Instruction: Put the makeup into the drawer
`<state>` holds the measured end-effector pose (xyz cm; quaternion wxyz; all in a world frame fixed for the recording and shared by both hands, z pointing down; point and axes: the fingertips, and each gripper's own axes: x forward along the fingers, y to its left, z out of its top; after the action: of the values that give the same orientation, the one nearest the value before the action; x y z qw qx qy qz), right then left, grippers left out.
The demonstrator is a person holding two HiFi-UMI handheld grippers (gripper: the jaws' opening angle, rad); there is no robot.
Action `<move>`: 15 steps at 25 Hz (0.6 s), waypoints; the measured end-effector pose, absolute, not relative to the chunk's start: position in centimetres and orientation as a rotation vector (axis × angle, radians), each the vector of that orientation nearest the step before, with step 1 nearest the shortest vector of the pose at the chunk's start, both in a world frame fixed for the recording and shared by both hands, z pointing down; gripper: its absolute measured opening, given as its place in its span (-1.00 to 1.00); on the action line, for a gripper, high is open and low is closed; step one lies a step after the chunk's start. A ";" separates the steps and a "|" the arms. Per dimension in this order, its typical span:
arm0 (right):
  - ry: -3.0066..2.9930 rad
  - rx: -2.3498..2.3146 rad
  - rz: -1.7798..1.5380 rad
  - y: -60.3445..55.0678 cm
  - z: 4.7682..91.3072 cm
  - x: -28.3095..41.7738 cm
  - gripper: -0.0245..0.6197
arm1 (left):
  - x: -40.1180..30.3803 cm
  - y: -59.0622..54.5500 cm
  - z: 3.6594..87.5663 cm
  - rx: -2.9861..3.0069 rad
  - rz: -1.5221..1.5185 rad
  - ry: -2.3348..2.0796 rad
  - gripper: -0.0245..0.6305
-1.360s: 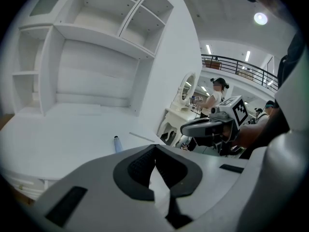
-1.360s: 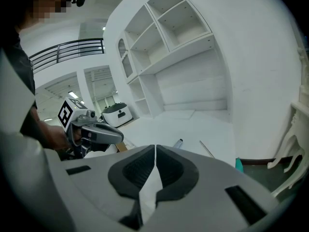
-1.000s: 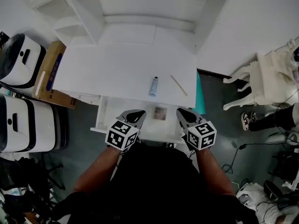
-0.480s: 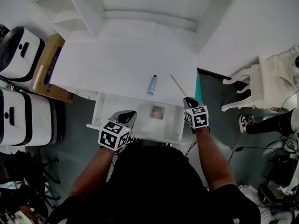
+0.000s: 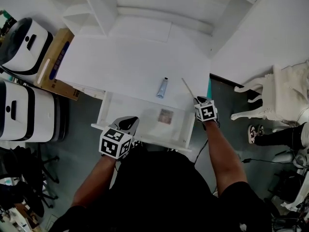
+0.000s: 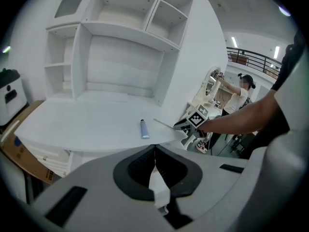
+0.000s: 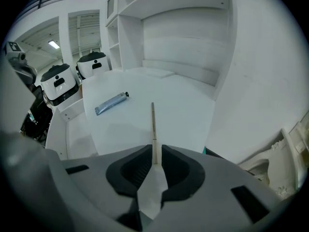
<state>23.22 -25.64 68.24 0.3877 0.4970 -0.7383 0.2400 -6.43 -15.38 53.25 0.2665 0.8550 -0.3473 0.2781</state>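
Right gripper (image 7: 154, 151) at the pencil (image 7: 153, 124)
Its jaws stand narrowly apart around the pencil's near end, tube (image 7: 111, 103) ahead-left. Left gripper (image 6: 154, 151) closed tight, empty, by the drawer (image 5: 145, 117).

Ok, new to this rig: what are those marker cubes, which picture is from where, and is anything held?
There is no robot here. A person holds a two-jaw gripper in each hand, and the marker cubes are part of the grippers. The top-down picture comes from a camera on the person's head. The other two cameras ride on the grippers and look along their jaws. On the white desk lie a bluish tube and a thin stick. The open drawer below holds a small square item. The left gripper is shut and empty, near the drawer's front edge. The right gripper has its jaws slightly apart around the stick's near end, apparently not clamped yet.
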 end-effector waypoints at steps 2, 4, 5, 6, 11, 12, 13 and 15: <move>-1.866 1.247 0.625 -25.8 68.6 23.2 -0.74 | -6.9 -15.2 53.2 2.297 0.746 -0.957 -0.89; -1.864 1.220 0.637 -25.8 68.9 23.1 -0.74 | -7.4 -15.1 53.1 2.288 0.741 -0.974 -0.89; -1.865 1.208 0.641 -25.7 69.1 23.1 -0.74 | -7.7 -15.1 53.1 2.285 0.739 -0.981 -0.89; -1.868 1.198 0.648 -25.7 69.2 23.0 -0.74 | -7.9 -15.1 53.0 2.282 0.735 -0.988 -0.89; -1.858 1.207 0.721 -25.8 69.2 22.9 -0.77 | -8.7 -14.9 53.0 2.273 0.724 -1.004 -0.89; -1.853 1.213 0.734 -25.8 69.2 22.9 -0.78 | -8.7 -14.8 53.0 2.274 0.722 -1.003 -0.89; -1.848 1.220 0.742 -25.8 69.2 22.9 -0.78 | -8.8 -14.8 53.0 2.274 0.720 -1.002 -0.89; -1.845 1.243 0.756 -25.8 69.1 22.9 -0.79 | -8.9 -14.8 52.9 2.277 0.717 -1.001 -0.89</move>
<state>22.87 -25.77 69.10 0.3856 0.4881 -0.7245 0.2969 -8.93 -14.77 52.90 0.2730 0.8463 -0.3719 0.2665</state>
